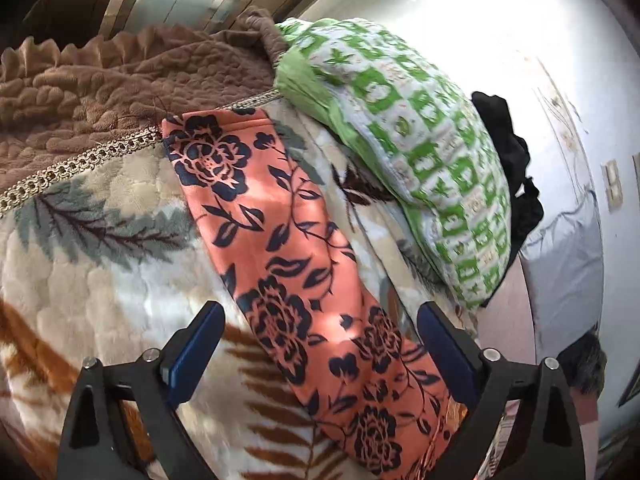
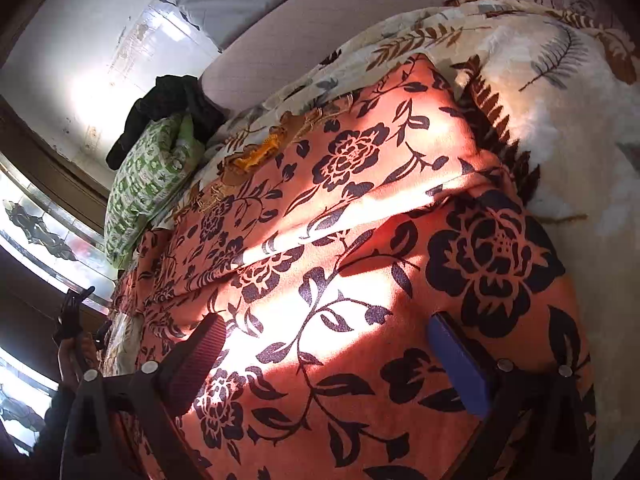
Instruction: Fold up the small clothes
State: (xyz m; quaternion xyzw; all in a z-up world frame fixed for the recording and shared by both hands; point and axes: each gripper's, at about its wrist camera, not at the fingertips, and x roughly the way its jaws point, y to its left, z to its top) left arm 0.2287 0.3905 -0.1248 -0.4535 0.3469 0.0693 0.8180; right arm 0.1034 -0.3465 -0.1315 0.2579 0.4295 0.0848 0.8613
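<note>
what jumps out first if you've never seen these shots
The coral garment with black roses dominates: it fills the right wrist view, sunlit and creased, lying on a cream leaf-print blanket. In the left wrist view it runs as a long strip between the open left gripper, with a green-and-white patterned pillow beyond and dark clothing behind that.

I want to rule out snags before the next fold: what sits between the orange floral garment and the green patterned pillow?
Only the leaf-print blanket: a bare strip separates the orange floral garment from the green patterned pillow, clearest in the left wrist view.
</note>
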